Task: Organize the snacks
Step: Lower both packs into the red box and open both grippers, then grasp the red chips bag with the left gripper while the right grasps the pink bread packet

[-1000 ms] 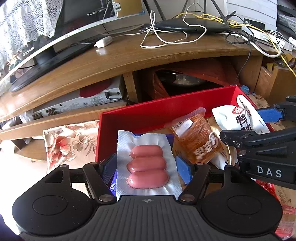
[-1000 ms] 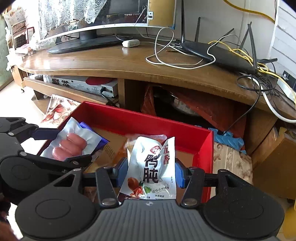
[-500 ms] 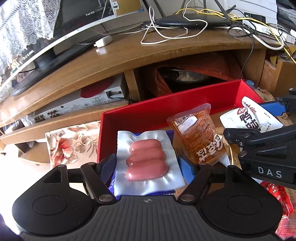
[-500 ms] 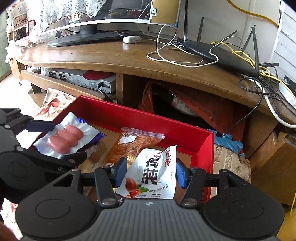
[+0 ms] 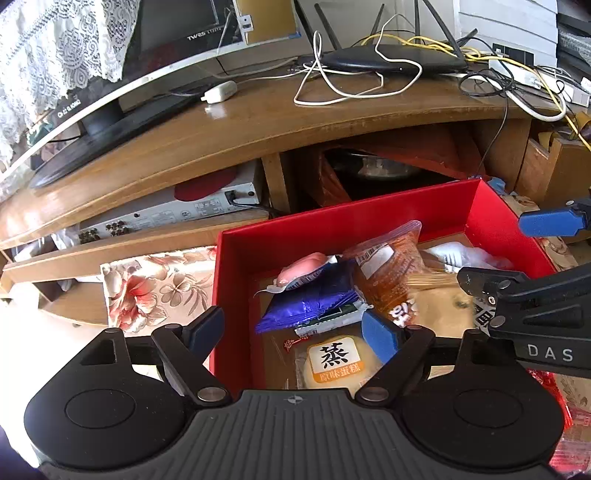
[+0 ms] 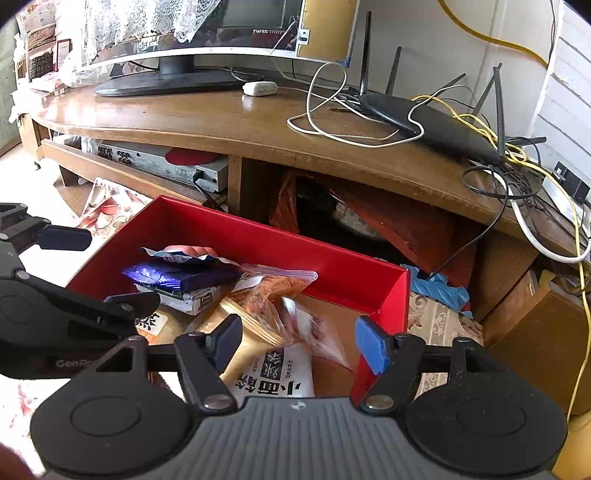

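While both grippers hung over the red box (image 5: 369, 225), their jaws had just been opening, and neither pressed on anything. The left gripper (image 5: 295, 330) stood spread with its blue pads either side of the box's near-left wall, nothing clamped between them. The right gripper (image 6: 299, 341) was likewise parted above the box's right end, a blurred white pouch (image 6: 314, 328) loose between its fingers, untouched.

The snacks lay heaped inside the box. A sausage pack (image 5: 303, 271) sat tilted on a purple wrapper (image 5: 314, 302). Beside them lay an orange packet (image 5: 388, 273) bearing a barcode label. At the near edge a pale cake (image 5: 338, 360) carried the character 蒸 on a white tag above an orange strip of smaller writing. A white bag (image 6: 273, 376) showed large black characters, read upside down.

Behind, a monitor (image 6: 221, 26) on the wooden stand (image 6: 221, 118) read "TWRS"; the right gripper's arm bore "DAS".
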`<state>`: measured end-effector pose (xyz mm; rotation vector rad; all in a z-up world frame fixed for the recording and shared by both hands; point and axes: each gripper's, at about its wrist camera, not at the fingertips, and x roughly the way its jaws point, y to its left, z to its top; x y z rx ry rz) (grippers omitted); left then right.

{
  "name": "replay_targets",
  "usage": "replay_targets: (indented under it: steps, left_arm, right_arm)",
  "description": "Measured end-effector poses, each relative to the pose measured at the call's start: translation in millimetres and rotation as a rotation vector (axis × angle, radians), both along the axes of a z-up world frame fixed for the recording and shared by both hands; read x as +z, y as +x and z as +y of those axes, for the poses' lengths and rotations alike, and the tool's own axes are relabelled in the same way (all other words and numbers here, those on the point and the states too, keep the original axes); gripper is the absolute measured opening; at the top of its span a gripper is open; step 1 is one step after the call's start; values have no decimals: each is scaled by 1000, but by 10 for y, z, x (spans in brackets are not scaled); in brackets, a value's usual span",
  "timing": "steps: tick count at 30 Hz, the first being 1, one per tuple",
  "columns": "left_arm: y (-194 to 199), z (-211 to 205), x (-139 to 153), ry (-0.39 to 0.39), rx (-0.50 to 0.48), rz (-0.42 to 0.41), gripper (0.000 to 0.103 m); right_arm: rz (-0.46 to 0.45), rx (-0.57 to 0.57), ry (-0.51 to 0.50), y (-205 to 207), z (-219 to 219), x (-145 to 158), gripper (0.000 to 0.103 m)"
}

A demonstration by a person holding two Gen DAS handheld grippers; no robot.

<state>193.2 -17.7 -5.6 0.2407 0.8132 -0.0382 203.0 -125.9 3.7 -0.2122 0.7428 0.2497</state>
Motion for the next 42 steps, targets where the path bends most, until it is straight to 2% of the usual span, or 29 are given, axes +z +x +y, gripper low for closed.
replay_targets:
  steps: [13,25,28,35,39,42]
  left_arm:
    - [-214,-100,71,-37,-55,7,88]
    - [-491,-486,-109,-79,-172,85,89]
    - [-530,-637,-180,-71,-222,105,92]
    - [-618,-980,-189,-62,-414,125,93]
    - [-630,-1147,-211,-53,-520,143,98]
    - [-672,-1238,-238,-34,-584,154,95]
  right_arm:
    - [13,-14,-11,-289,-182,61,69]
    - [103,-76,35,-773,-701,-8,71]
    - [130,-102,44,-876,-856,-31,71]
    - [145,-157,120,-969,-1218,25,72]
    - [153,-160,154,-975,-1295,34,72]
    - [152,-150,173,-986,-1319,50,72]
